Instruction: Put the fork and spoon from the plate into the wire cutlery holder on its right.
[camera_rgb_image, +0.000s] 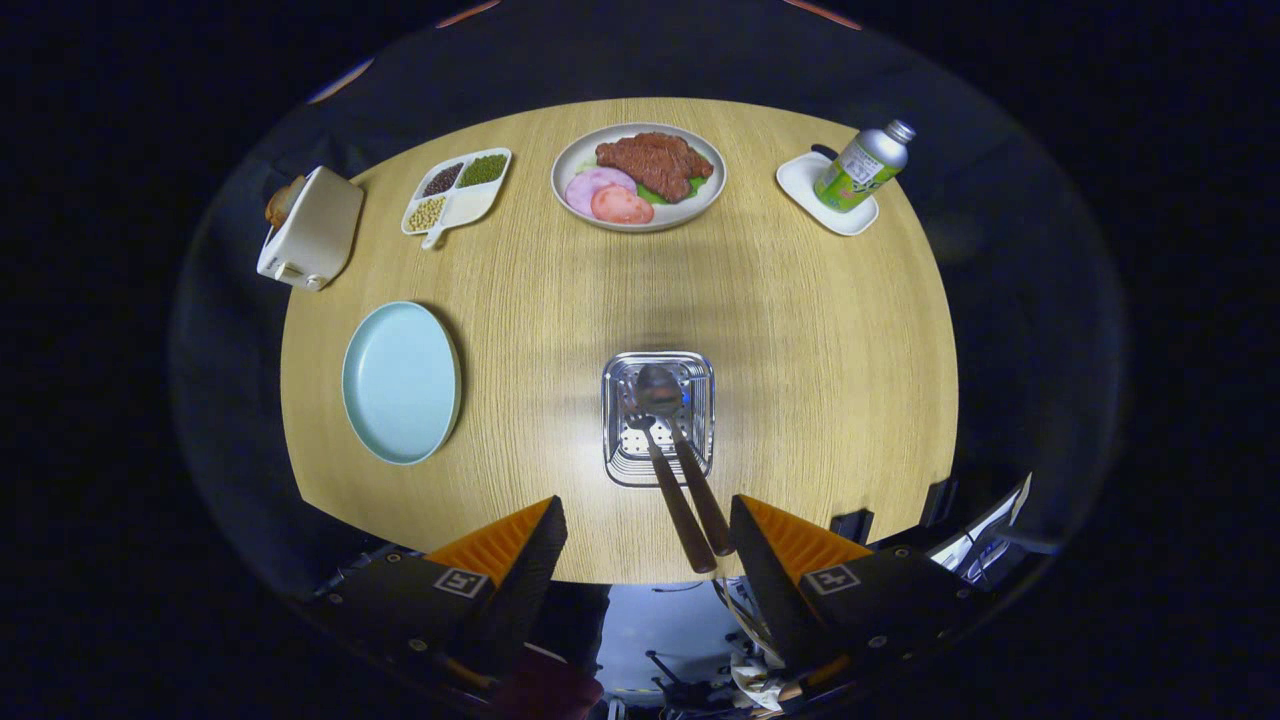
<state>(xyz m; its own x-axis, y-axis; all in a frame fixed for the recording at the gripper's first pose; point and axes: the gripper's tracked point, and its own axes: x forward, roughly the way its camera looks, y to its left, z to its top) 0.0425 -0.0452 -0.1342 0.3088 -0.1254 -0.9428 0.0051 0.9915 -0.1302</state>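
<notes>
Hand-held gripper (648, 540) wide open; empty.

No text could be read; the label on the bottle (861, 167) at the far right was too small.

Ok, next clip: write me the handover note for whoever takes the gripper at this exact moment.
Gripper: open, holding nothing, held above the near edge of the table, its fingers either side of the two handle ends.
Fork and spoon: both stand heads down in the wire cutlery holder, brown handles leaning back toward the fingers.
Blue plate: left of the holder, nothing on it.
Done: both pieces are in the holder.
Left: nothing of the task as far as I can judge; just draw the gripper away without knocking the handles.
</notes>
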